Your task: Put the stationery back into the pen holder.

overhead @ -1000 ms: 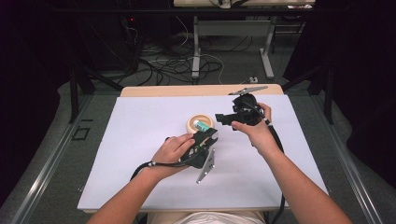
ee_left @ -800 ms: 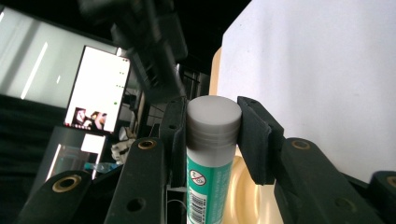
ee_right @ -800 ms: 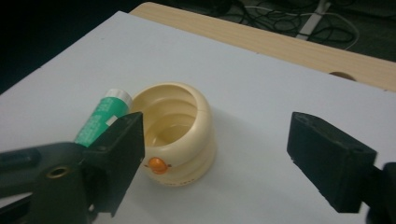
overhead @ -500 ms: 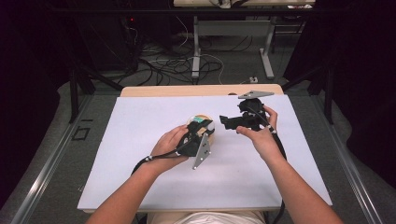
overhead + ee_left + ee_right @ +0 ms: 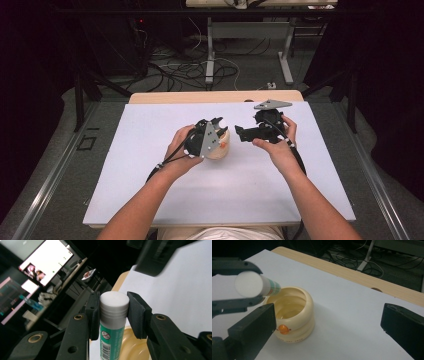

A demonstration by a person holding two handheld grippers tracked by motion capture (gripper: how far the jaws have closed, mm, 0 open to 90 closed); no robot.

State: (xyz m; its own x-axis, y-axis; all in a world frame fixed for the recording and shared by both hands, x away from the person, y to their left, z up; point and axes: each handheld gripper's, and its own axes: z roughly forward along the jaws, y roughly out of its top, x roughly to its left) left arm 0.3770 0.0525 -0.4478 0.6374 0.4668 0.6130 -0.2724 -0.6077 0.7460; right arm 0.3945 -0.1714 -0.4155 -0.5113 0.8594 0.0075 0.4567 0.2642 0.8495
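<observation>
Moved since earlier: left gripper (image 5: pixel 216 123), which sat low at the near side of the cream cup (image 5: pixel 220 147) a second ago, is now above the cup and nearer the right gripper (image 5: pixel 239 132); the glue stick (image 5: pixel 113 315) has come up out of the cup with it.
Left gripper state: clenched on the glue stick just under its white cap, one pad on each side, as the left gripper view shows.
Right gripper state: released; its jaws have just been opening and stand wide apart with nothing between them.
Glue stick position: in the air above the cup mouth, cap end (image 5: pixel 249 284) pointing toward the right gripper, lower end over the cup's opening.
Cup position: upright on the white tabletop (image 5: pixel 150 150), empty inside in the right gripper view (image 5: pixel 292 315).
Risk, slip: the grip is near the smooth cap, so a knock could make the stick swivel between the pads or drop back into the cup.
Risk, cap: if the right gripper closes on the cap off-centre, it may glance off or drag the stick out of the left pads.
Risk, cup: the light cup could tip if the stick's lower end catches its rim.
Writing: a barcode and a round crossed-out symbol on the green label; the words are too small to read.
Cup marking: an orange dot and faint print below it, unreadable.
</observation>
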